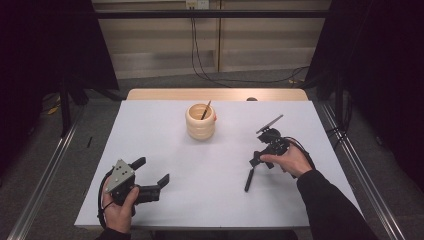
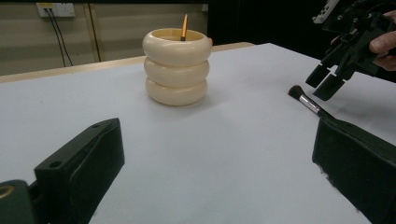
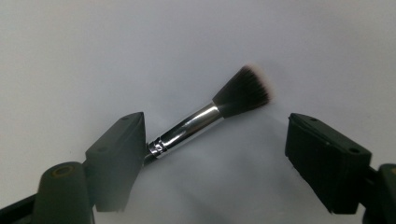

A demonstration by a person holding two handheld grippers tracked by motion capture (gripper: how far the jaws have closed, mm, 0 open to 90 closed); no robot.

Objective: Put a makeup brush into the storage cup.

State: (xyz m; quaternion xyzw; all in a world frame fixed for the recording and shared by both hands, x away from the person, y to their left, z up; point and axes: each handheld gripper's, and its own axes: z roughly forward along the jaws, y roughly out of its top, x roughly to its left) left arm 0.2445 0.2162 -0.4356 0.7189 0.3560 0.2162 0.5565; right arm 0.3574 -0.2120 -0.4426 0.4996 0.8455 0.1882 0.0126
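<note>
We note a makeup brush (image 3: 205, 120) with a black handle, a shiny metal collar and dark bristles tipped pale, lying flat on the white table (image 1: 165, 150) to the right of the cream ringed pot (image 1: 200, 121). The right gripper (image 1: 256, 161) stands over it, jaws apart and not pressing it. The handle's end is hidden behind one jaw. The left gripper (image 1: 152, 170) is wide open and empty.

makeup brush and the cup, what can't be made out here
- Makeup brush: handle end hidden behind the right gripper's jaw in the right gripper view.
- Same handle: covered by the left gripper's jaw in the left gripper view.
- Cream cup: the stick's lower end is hidden inside it.
</note>
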